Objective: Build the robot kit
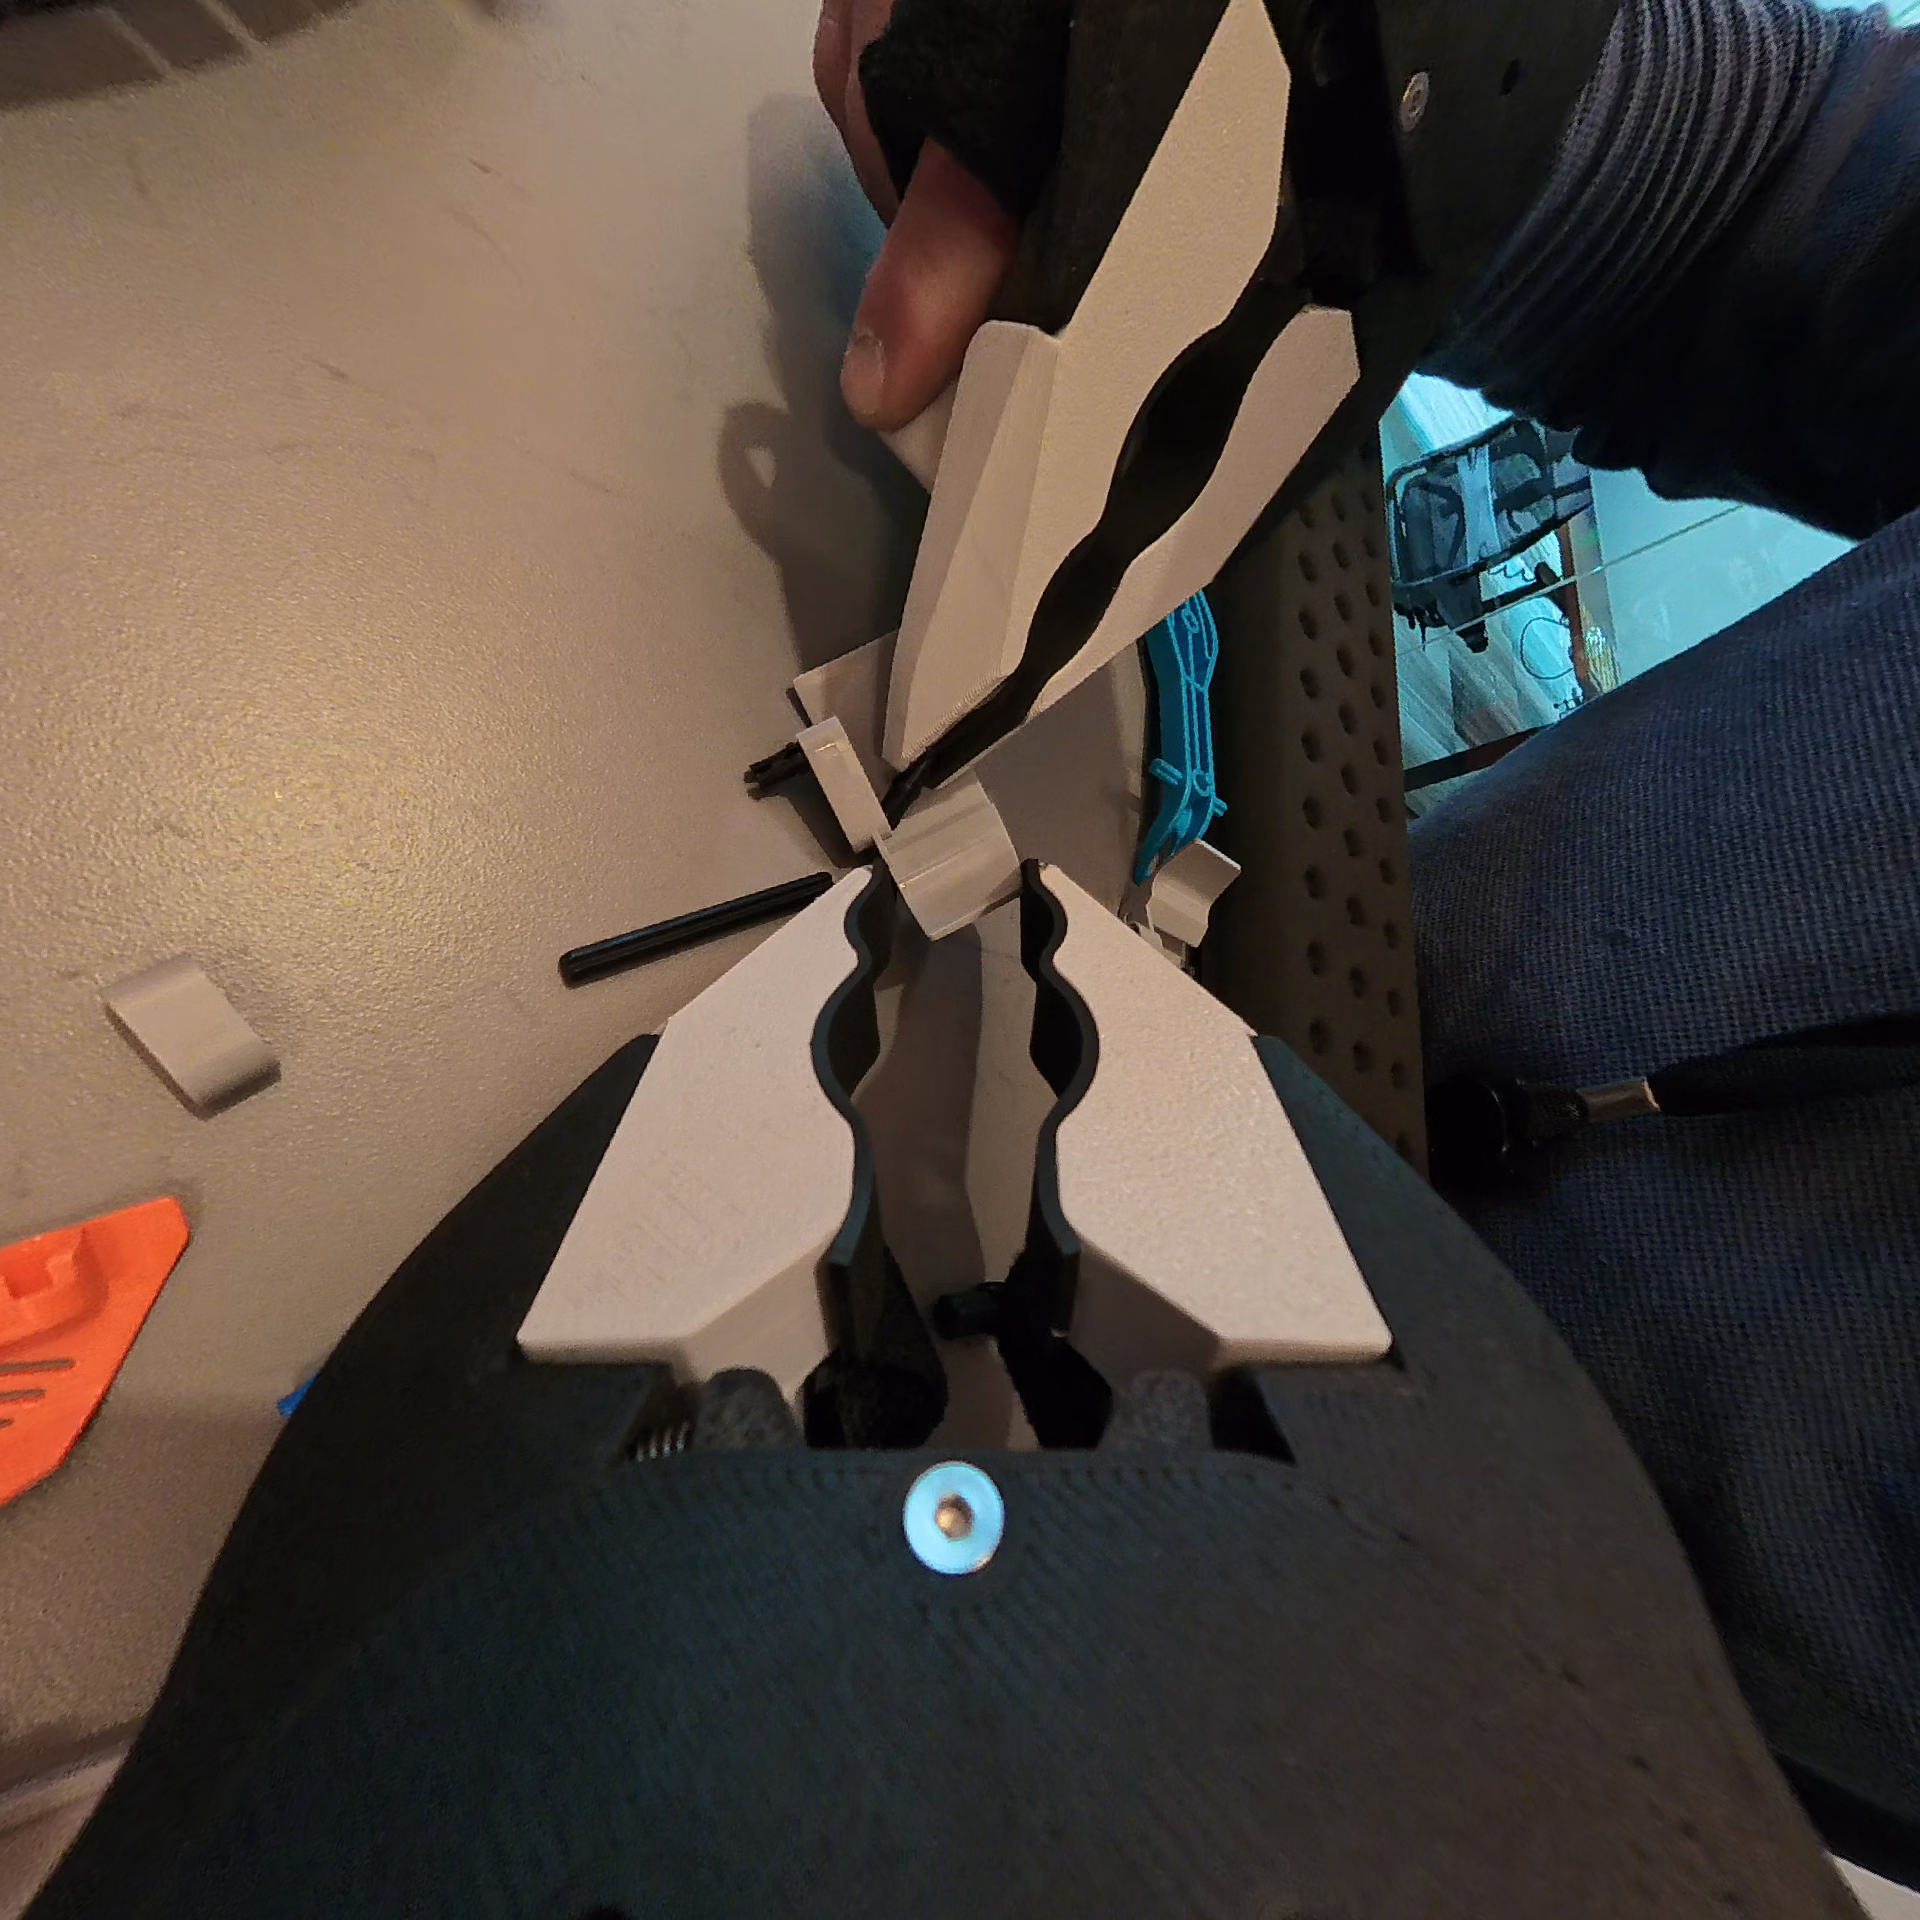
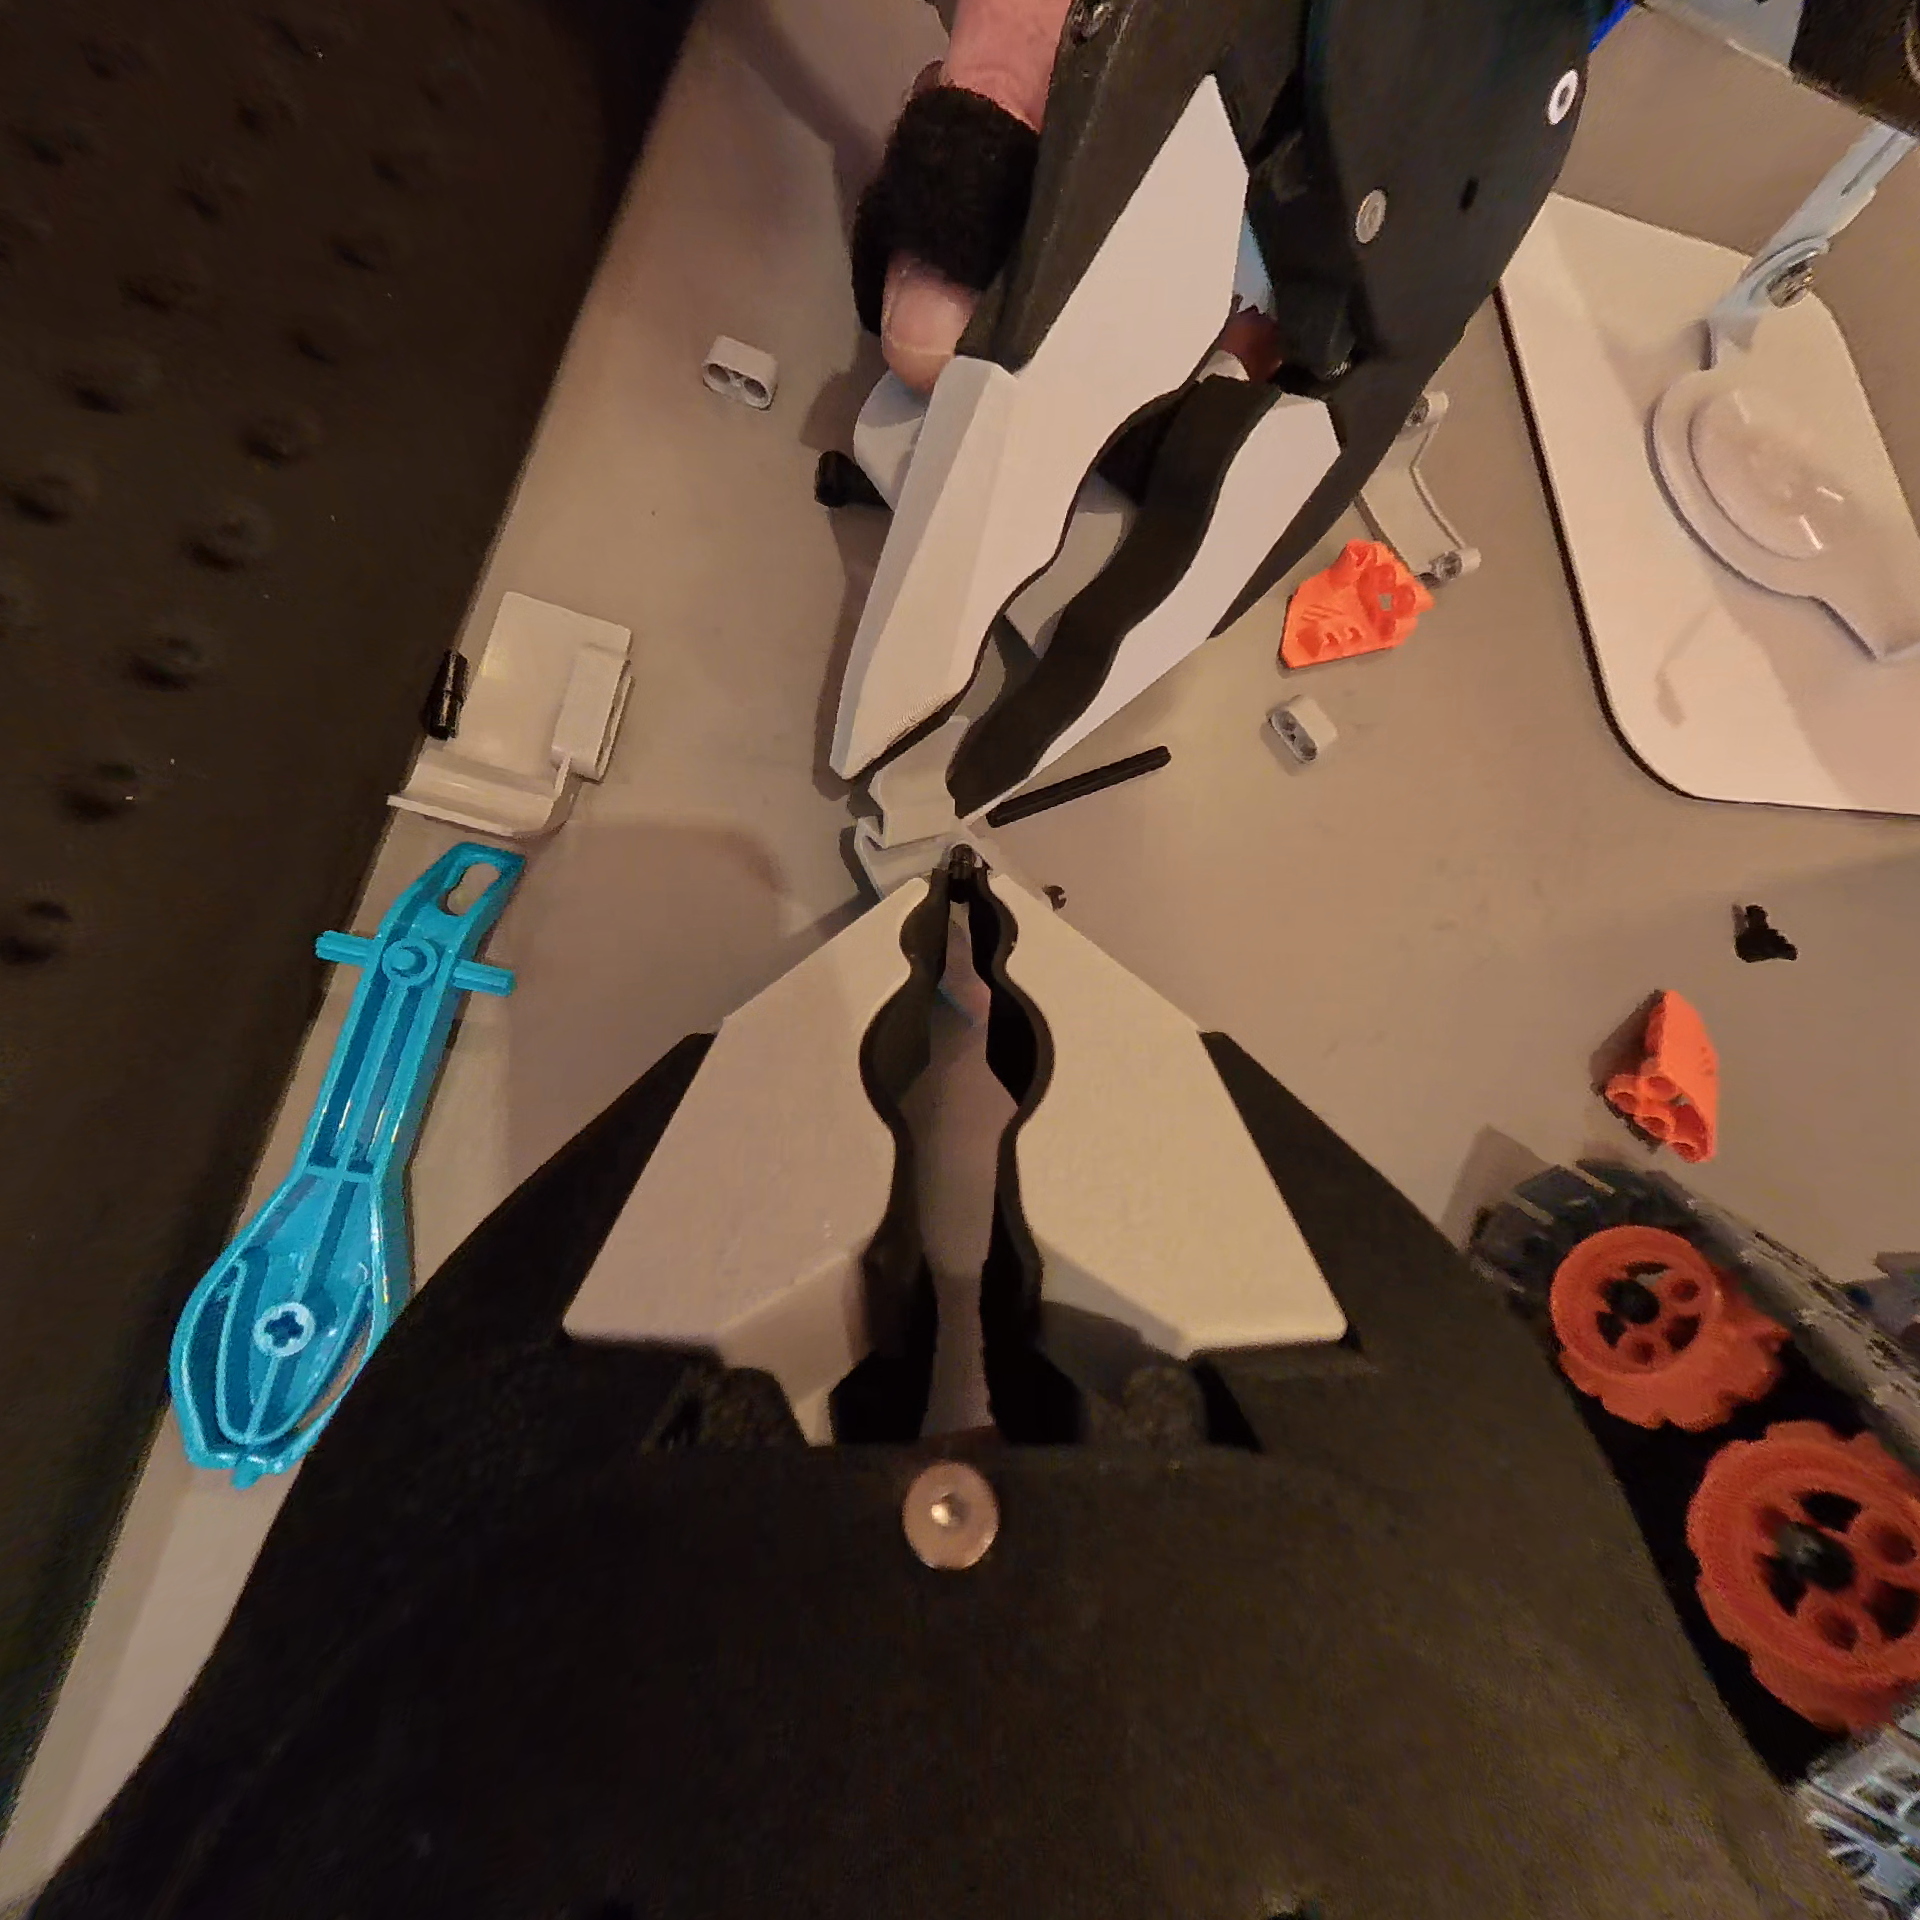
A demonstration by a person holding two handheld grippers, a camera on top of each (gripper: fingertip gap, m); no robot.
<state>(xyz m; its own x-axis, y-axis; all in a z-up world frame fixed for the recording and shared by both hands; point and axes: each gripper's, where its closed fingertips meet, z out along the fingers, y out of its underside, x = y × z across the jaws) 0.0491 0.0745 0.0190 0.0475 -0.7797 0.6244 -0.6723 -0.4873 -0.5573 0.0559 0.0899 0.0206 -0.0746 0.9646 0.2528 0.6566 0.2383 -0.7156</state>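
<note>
left claw (image 1: 951,883) pinches grey clip (image 1: 945,857); right claw (image 2: 961,883) grips black pin (image 2: 962,860); black rod (image 2: 1075,787) beside.

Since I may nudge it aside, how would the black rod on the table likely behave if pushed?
The black rod looks thin and straight, so it would probably roll sideways easily. It seems rigid plastic and light. Lying flat on the smooth table, it may be awkward to pinch.

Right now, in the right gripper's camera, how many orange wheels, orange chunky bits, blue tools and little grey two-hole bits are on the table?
Orange wheels: 2
Orange chunky bits: 2
Blue tool: 1
Grey two-hole bits: 2
Total: 7
</note>
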